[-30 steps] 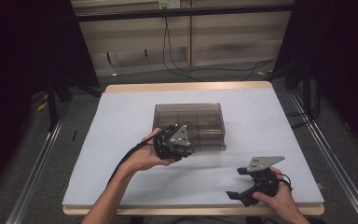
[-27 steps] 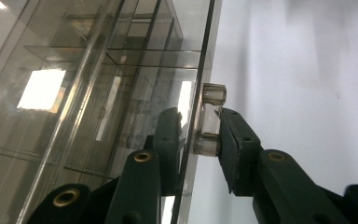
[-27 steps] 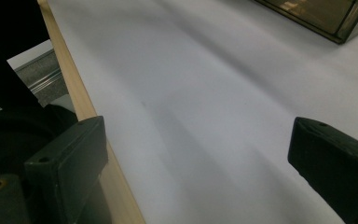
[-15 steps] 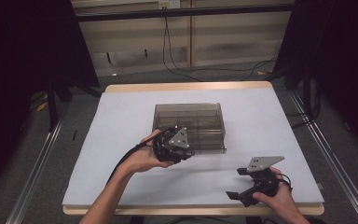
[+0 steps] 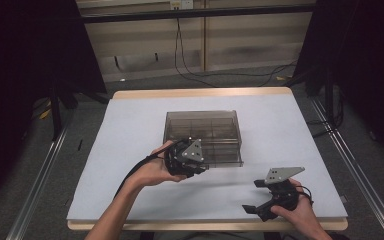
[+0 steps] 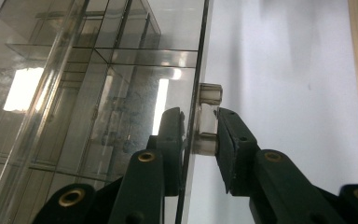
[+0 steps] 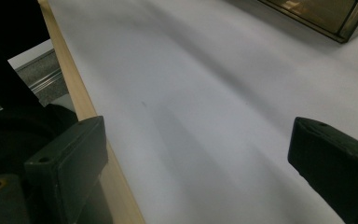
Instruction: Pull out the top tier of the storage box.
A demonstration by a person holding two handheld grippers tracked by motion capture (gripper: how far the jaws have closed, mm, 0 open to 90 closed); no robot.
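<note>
A smoky see-through box (image 5: 202, 127) with inner dividers stands mid-table. My left gripper (image 5: 201, 168) is at its front face. In the left gripper view its jaws (image 6: 200, 114) have just been closing and now clamp the box's small clear handle (image 6: 209, 119) together with the thin front panel (image 6: 193, 70). One pad lies on the handle and the other against the panel's far side. My right gripper (image 5: 251, 196) rests near the table's front right edge, held by a hand. It is open (image 7: 200, 140) with only the white table surface between its fingers.
The white tabletop (image 5: 290, 130) has a wooden rim (image 5: 200, 93) at the back, and its front edge (image 7: 81, 105) runs just beside the right gripper. A corner of the box (image 7: 335, 18) sits ahead of the right gripper. Metal rails (image 5: 37, 180) flank the table.
</note>
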